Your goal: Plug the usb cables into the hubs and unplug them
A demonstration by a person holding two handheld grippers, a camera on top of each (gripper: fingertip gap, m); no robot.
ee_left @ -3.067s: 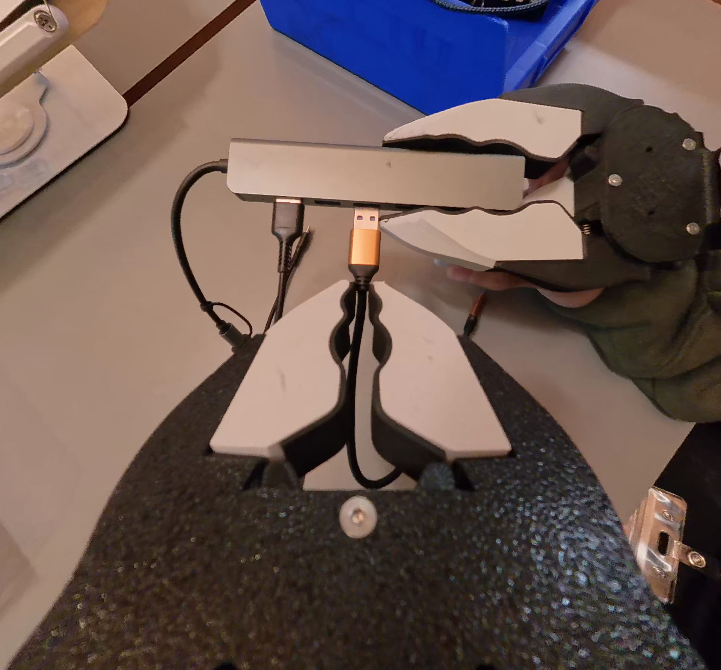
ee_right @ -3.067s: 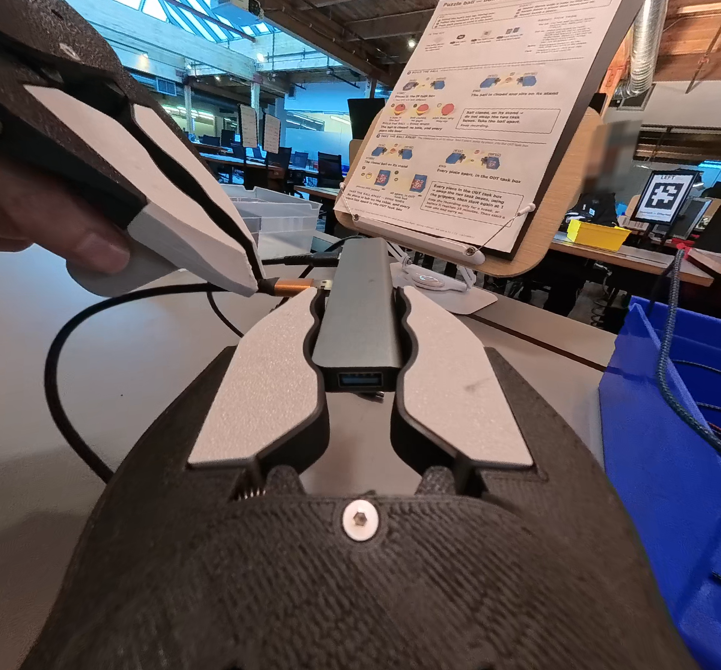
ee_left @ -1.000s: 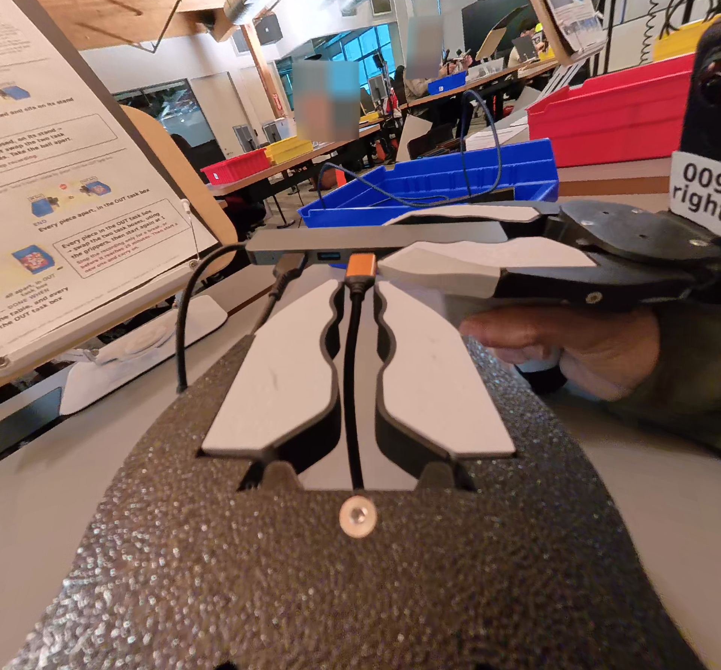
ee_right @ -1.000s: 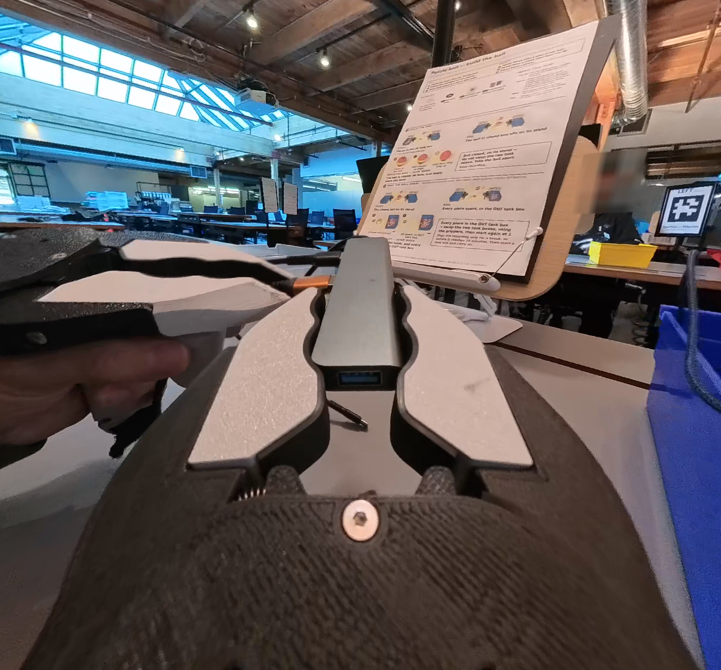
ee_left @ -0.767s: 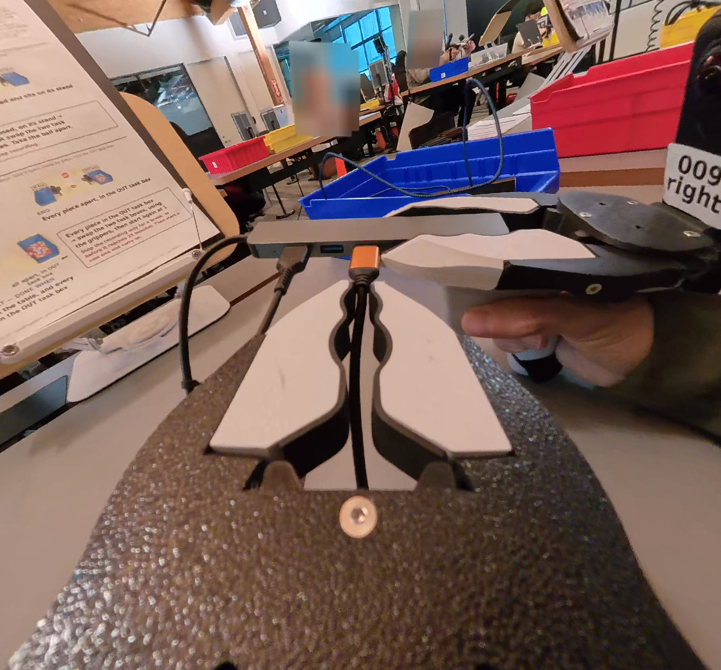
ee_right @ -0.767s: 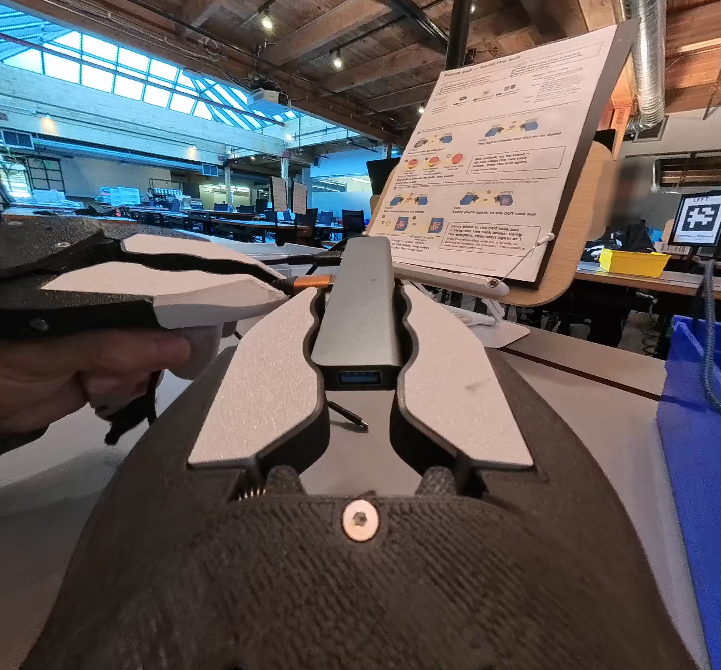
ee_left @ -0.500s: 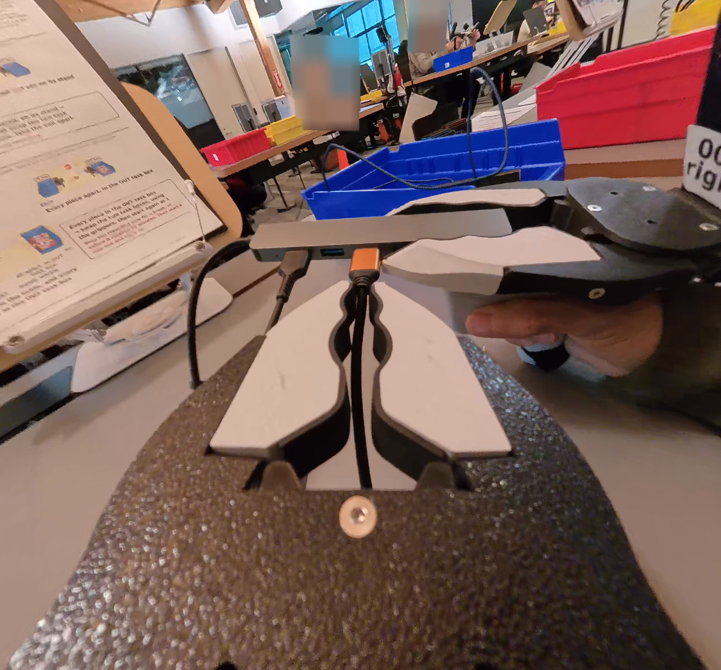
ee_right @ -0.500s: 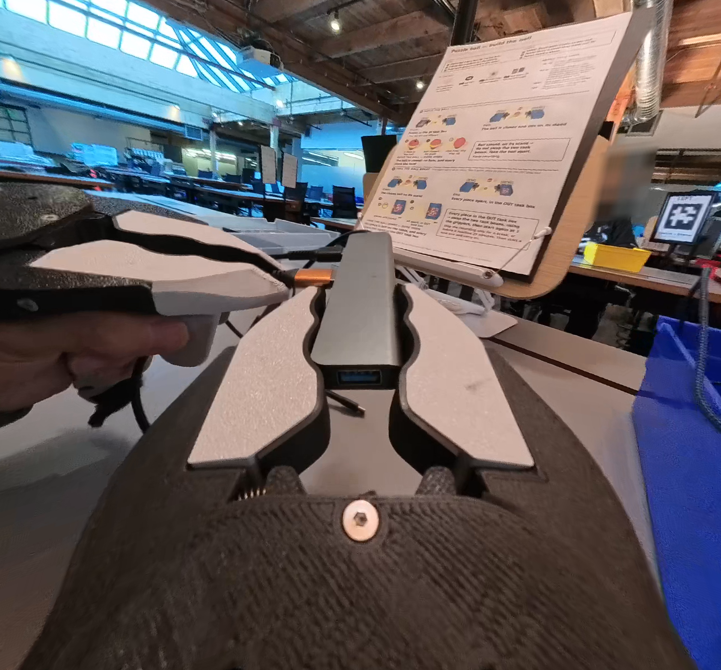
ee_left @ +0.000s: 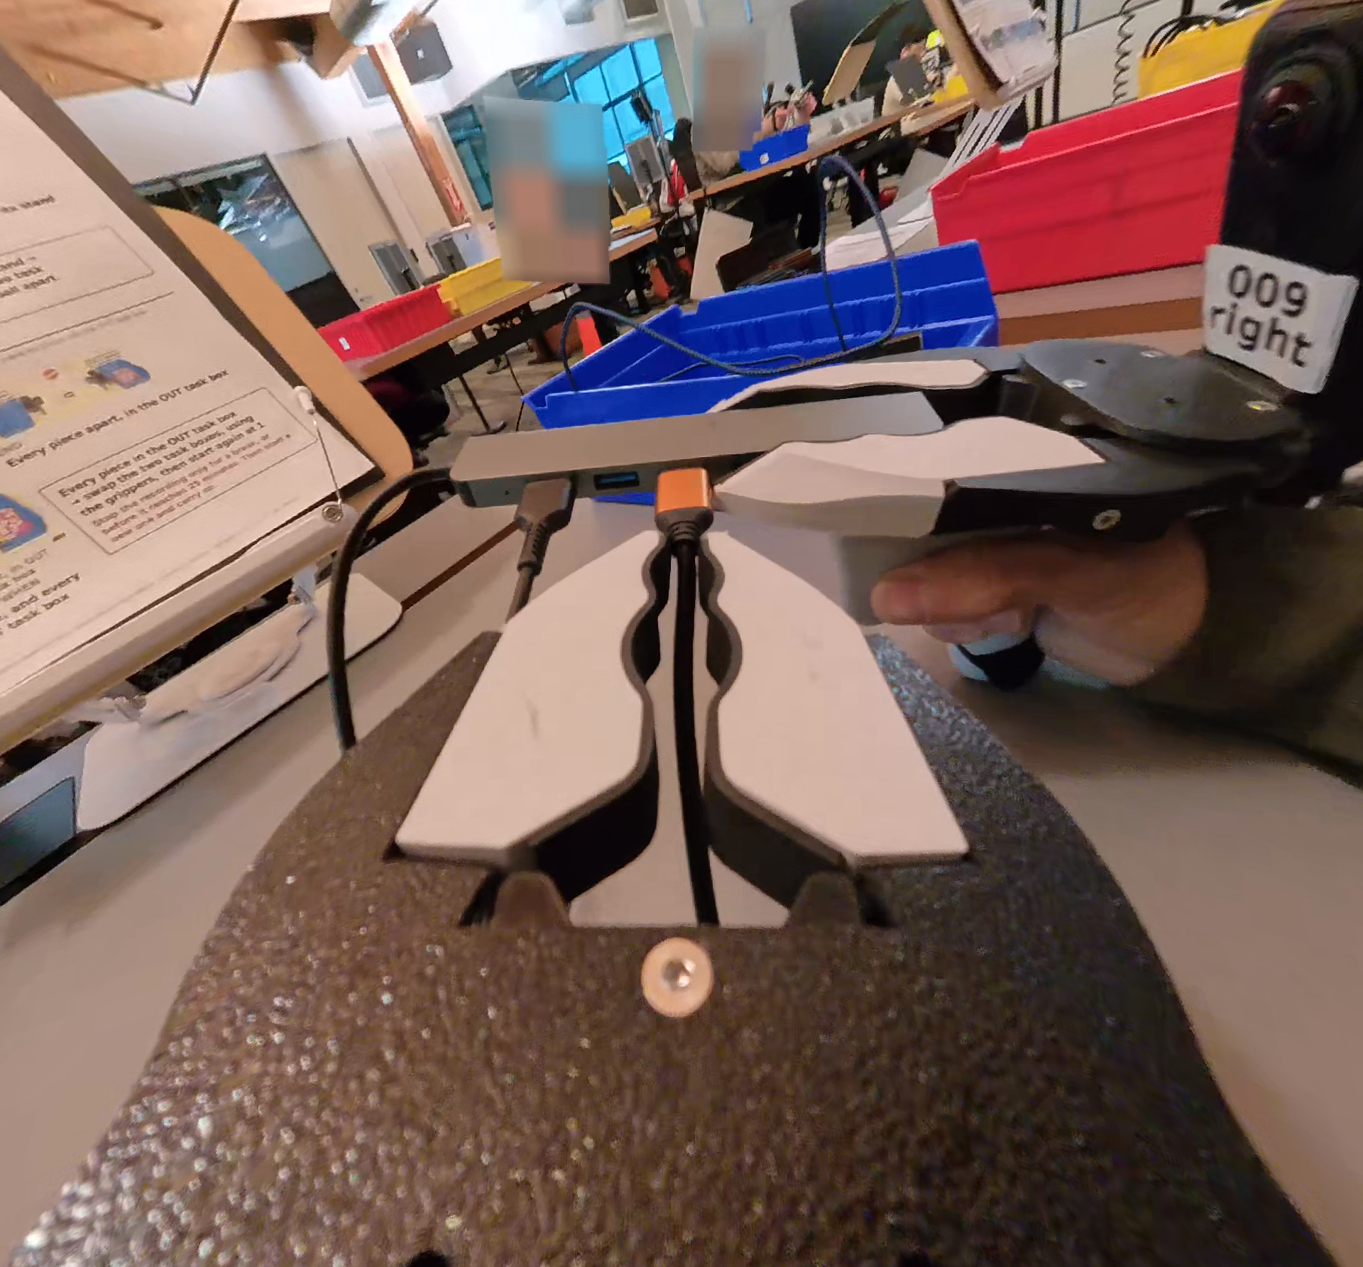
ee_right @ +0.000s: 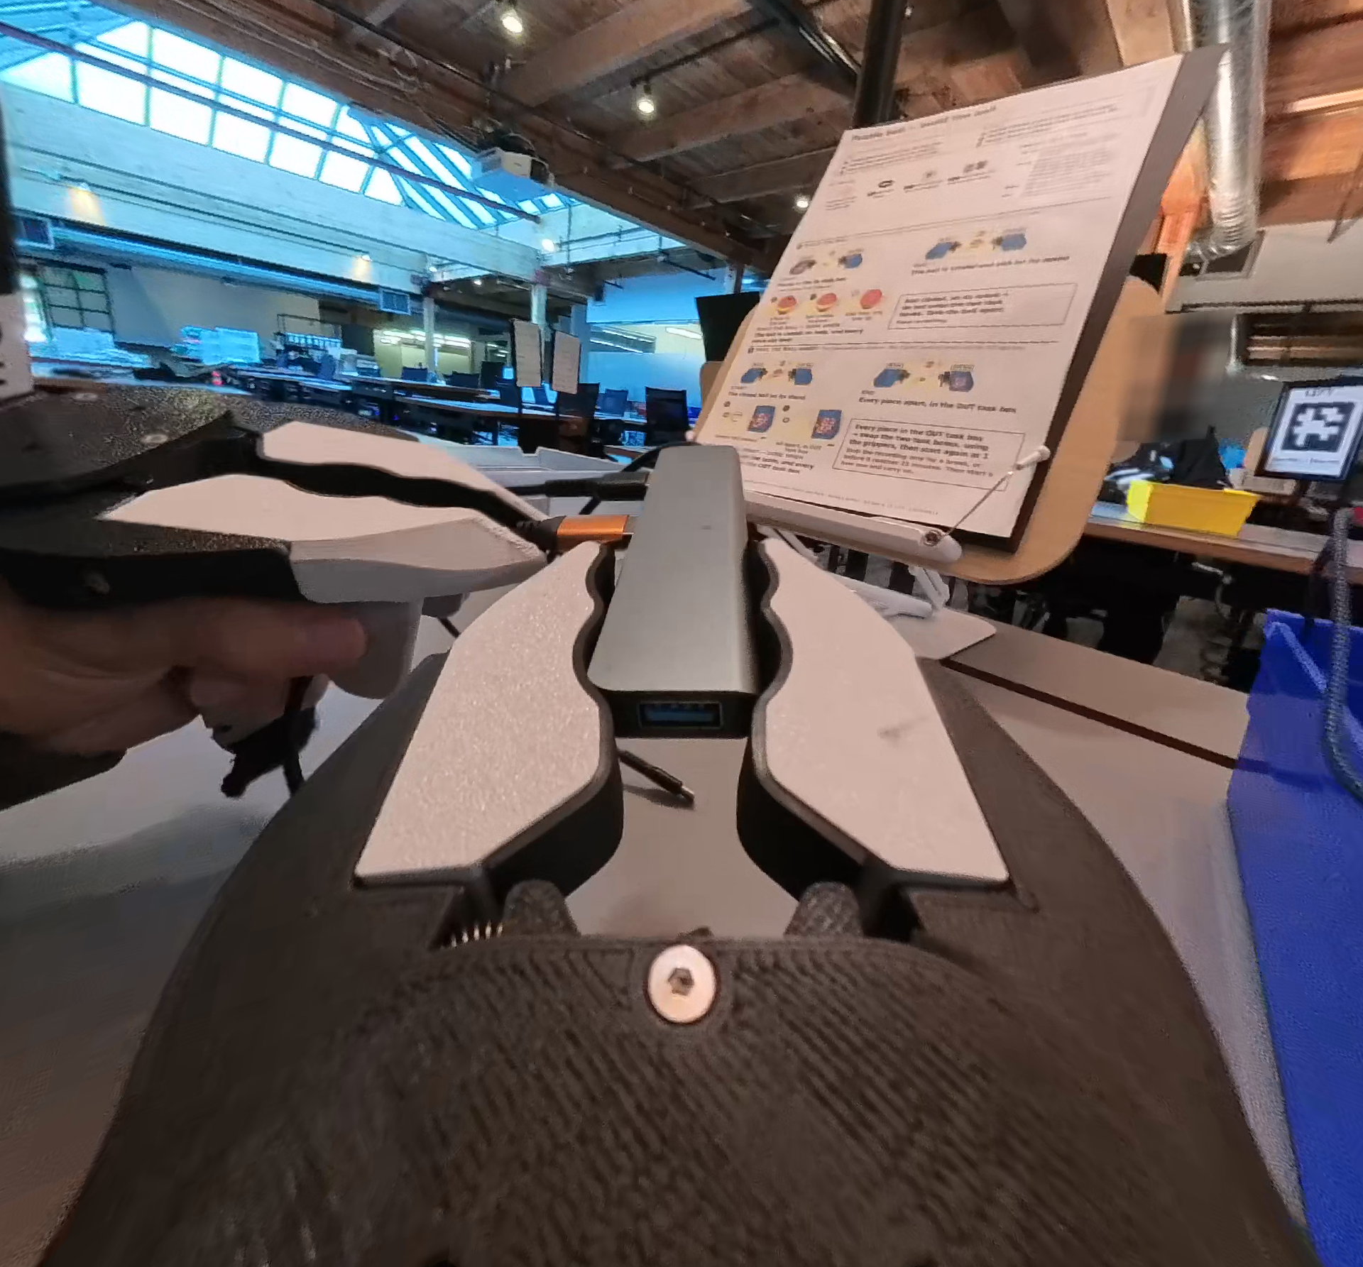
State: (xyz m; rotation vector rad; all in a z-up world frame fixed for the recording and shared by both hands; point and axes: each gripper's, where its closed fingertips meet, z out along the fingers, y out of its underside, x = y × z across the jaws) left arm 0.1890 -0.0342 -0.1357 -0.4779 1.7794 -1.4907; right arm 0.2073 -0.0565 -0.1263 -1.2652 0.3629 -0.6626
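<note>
**Orange plug seated in the hub, cable running straight back**

We hold the grey hub (ee_right: 675, 568) in the right gripper (ee_right: 682, 553), whose jaws are pressed on its two long sides near the end with the blue port. The hub is lifted above the surface (ee_right: 111, 936), and its long axis runs away from the right wrist camera, towards the instruction stand (ee_right: 922, 347).

The left gripper (ee_left: 682, 546) comes from the side, at a right angle to this axis. Its jaws are pinching the black cable (ee_left: 686, 715) just behind the orange plug (ee_left: 684, 492), not the plug shell itself. The plug appears fully inserted in the side of the hub (no metal tongue is visible between the shell and the hub wall). A second, black plug (ee_left: 542, 501) sits in a neighbouring port, with one free blue port between them.

We judge that the insertion is done and the unplugging is next. The important relation: the plug axis points straight back into the left jaws, crosswise to the hub, so the pull should follow the cable line while the right side holds firm. Pulling on the cable alone may slip.
</note>
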